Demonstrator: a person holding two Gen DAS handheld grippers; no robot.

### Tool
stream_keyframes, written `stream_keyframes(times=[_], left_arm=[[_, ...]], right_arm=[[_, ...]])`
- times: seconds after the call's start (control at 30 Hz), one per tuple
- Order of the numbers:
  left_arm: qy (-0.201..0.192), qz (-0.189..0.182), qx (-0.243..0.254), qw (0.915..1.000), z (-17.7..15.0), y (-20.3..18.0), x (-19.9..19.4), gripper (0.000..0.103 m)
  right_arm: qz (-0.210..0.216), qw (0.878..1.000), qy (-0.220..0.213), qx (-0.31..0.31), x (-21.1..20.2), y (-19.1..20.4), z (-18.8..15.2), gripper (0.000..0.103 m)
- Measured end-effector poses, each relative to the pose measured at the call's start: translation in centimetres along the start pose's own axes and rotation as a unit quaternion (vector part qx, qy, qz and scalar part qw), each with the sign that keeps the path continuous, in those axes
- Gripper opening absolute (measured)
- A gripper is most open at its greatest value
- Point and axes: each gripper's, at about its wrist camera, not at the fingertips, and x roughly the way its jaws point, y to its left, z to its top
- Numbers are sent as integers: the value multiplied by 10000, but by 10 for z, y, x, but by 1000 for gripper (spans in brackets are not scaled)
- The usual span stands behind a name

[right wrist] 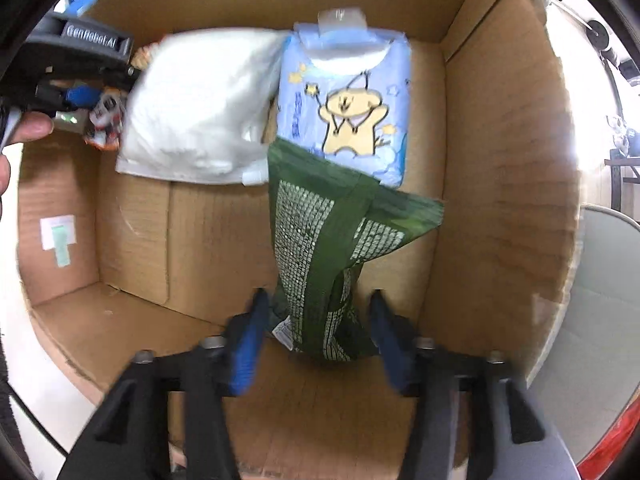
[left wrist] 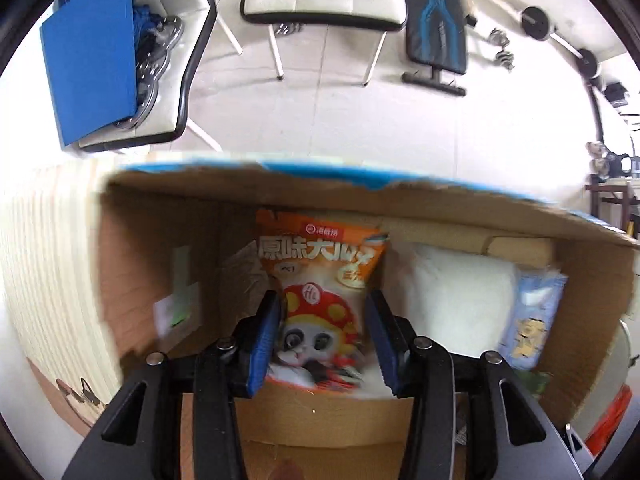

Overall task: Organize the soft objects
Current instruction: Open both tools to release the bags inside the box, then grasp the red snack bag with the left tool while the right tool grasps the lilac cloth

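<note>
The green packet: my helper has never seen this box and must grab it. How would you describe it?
Look inside the cardboard box, along its right-hand wall. In front of the pale blue cartoon pack lies the green packet, between the right gripper's open fingers. It alone is dark green with blocks of tiny white print.

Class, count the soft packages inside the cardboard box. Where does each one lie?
4. The orange snack bag at the left, the white pack beside it, the blue cartoon pack at the right, the green bag in front. Others may be hidden.
</note>
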Motion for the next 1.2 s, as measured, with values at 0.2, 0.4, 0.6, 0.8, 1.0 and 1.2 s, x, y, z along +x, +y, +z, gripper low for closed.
stream_keyframes(times=[0.2,0.4,0.6,0.8,1.0,1.2], left_arm=[[-720,-104,333,9968,-32,-3,-65,82],[-1426,-12,426,9889,-100,1,-107,98],[-1716,-41,274,9848,-150,15,-122,98],[-2047,-15,117,9788,-179,21,-138,98],[-2286,97,37,9735,-206,29,-151,98],[-2532,855,-276,9632,-273,69,-134,98]], right_arm=[[-207,9982,-516,-217,-49,3,-2,77],[-425,9932,-1076,-135,-86,12,-20,103],[-572,9870,-1505,10,-108,14,-41,103],[-523,9755,-2136,12,-133,28,-66,103],[-376,9693,-2410,-309,-153,48,-82,103],[-487,9533,-2122,-2096,-134,105,-128,103]])
